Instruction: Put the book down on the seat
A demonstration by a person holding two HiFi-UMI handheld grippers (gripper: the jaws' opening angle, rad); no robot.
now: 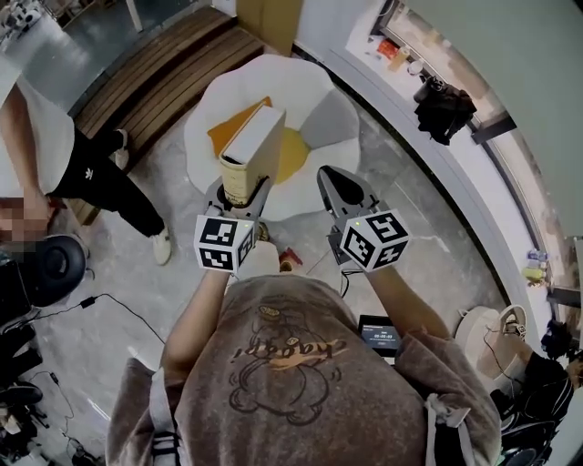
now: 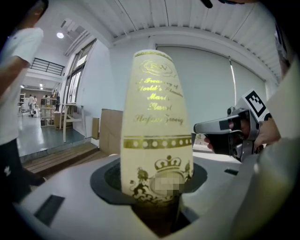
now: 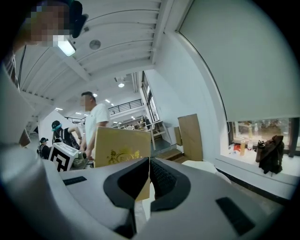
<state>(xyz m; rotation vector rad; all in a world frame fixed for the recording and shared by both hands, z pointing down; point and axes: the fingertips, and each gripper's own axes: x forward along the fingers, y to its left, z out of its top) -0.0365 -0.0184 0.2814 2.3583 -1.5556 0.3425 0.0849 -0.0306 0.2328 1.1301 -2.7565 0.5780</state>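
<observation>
A thick book (image 1: 253,150) with a cream and gold spine (image 2: 157,136) stands upright, its lower end clamped in my left gripper (image 1: 239,196). It hangs over the near edge of a white egg-shaped seat (image 1: 319,82) with a yellow middle (image 1: 291,155). An orange flat thing (image 1: 235,126) lies on the seat behind the book. My right gripper (image 1: 335,187) is beside the book on its right, jaws together with nothing in them (image 3: 148,176). The right gripper view shows the book's tan cover (image 3: 123,150) just to the left.
A person in a white shirt and black trousers (image 1: 91,173) stands on the left beside a wooden platform (image 1: 155,82). A cardboard box (image 1: 269,23) stands behind the seat. A black bag (image 1: 444,111) rests on the window ledge to the right. Cables (image 1: 100,300) lie on the floor.
</observation>
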